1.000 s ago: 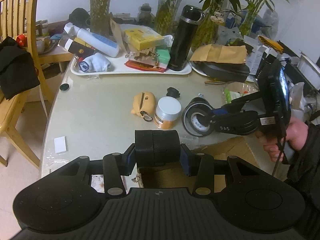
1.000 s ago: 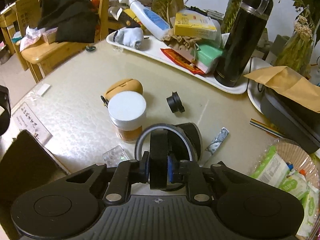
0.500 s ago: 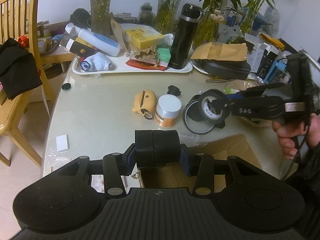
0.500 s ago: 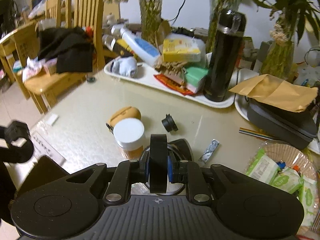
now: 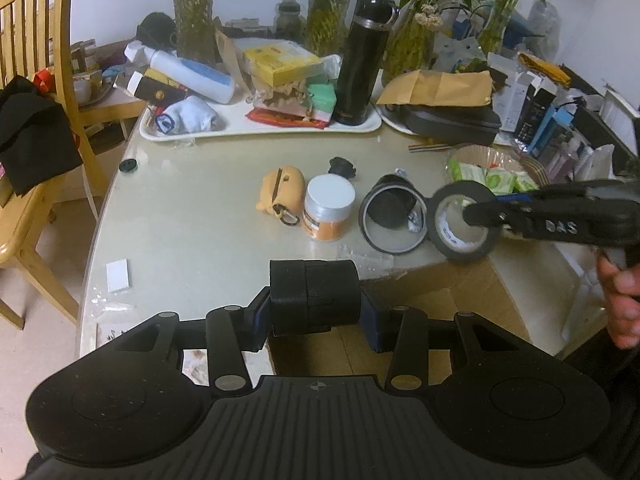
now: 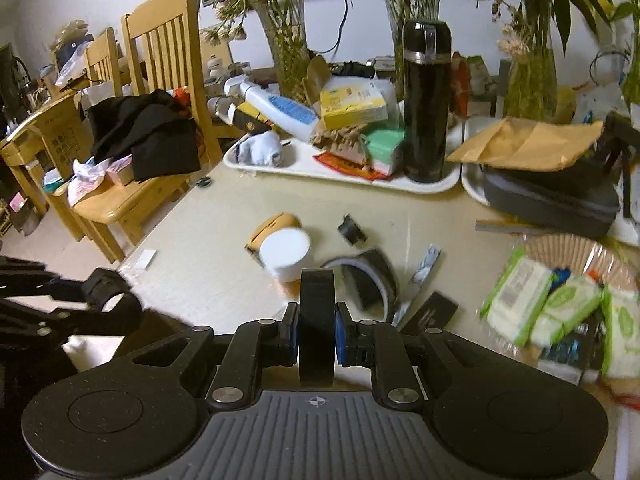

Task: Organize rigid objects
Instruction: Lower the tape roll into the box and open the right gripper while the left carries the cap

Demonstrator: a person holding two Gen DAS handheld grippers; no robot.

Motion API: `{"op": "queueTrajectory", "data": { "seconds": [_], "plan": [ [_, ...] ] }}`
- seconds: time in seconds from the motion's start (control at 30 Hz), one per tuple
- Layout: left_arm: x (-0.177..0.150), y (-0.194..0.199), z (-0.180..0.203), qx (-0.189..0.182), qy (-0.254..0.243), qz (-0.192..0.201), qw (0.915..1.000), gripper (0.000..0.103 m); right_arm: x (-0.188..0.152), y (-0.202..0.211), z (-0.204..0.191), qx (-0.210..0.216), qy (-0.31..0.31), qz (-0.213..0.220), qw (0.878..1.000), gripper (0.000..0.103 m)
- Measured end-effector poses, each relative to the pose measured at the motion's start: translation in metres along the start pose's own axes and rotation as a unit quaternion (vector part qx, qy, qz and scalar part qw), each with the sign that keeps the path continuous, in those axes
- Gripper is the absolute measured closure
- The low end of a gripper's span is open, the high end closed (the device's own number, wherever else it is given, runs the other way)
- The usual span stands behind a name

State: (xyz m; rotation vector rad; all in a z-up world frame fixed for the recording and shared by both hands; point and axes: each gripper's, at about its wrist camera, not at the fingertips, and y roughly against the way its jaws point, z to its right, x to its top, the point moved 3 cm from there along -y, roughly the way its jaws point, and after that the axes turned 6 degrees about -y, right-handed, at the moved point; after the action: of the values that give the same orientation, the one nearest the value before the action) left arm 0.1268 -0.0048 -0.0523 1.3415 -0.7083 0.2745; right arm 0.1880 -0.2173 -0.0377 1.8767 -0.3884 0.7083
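Note:
My left gripper is shut on a black cylindrical block and holds it over an open cardboard box at the table's near edge. My right gripper is shut on a black tape roll, which shows in the left wrist view lifted above the table's edge near the box. On the table lie a larger black ring, a white-lidded orange jar, a tan pouch and a small black cap.
A white tray with a black thermos, bottles and boxes stands at the back. A basket of wipes is on the right. Wooden chairs with black cloth stand left. Plant vases line the rear.
My right gripper has lifted the tape roll off the larger ring and carried it up and back toward the near edge of the table. My left gripper has stayed still with its block.

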Motion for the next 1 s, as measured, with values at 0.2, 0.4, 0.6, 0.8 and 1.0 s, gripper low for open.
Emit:
{"op": "queueTrajectory", "data": {
  "seconds": [0.2,0.4,0.6,0.8,1.0],
  "plan": [
    [-0.008,-0.012,0.002,-0.008,0.018,-0.025,0.9995,0.059,-0.021,0.011,-0.001,-0.005,-0.010,-0.017,1.000,0.083],
    [-0.016,-0.028,0.005,-0.008,0.027,-0.046,0.9985,0.059,-0.037,0.010,0.005,-0.021,-0.038,-0.046,0.998,0.083],
    [-0.018,-0.048,0.006,0.007,0.024,-0.070,0.9973,0.059,-0.046,0.001,0.006,-0.029,-0.045,-0.075,0.996,0.083],
    [-0.020,-0.056,0.004,0.024,0.026,-0.073,0.9967,0.059,-0.052,-0.009,0.003,-0.072,-0.025,-0.093,0.993,0.082],
    [-0.017,-0.051,0.004,0.027,0.030,-0.068,0.9969,0.055,-0.044,0.002,-0.011,-0.006,-0.014,-0.061,0.998,0.048]
  ]
}}
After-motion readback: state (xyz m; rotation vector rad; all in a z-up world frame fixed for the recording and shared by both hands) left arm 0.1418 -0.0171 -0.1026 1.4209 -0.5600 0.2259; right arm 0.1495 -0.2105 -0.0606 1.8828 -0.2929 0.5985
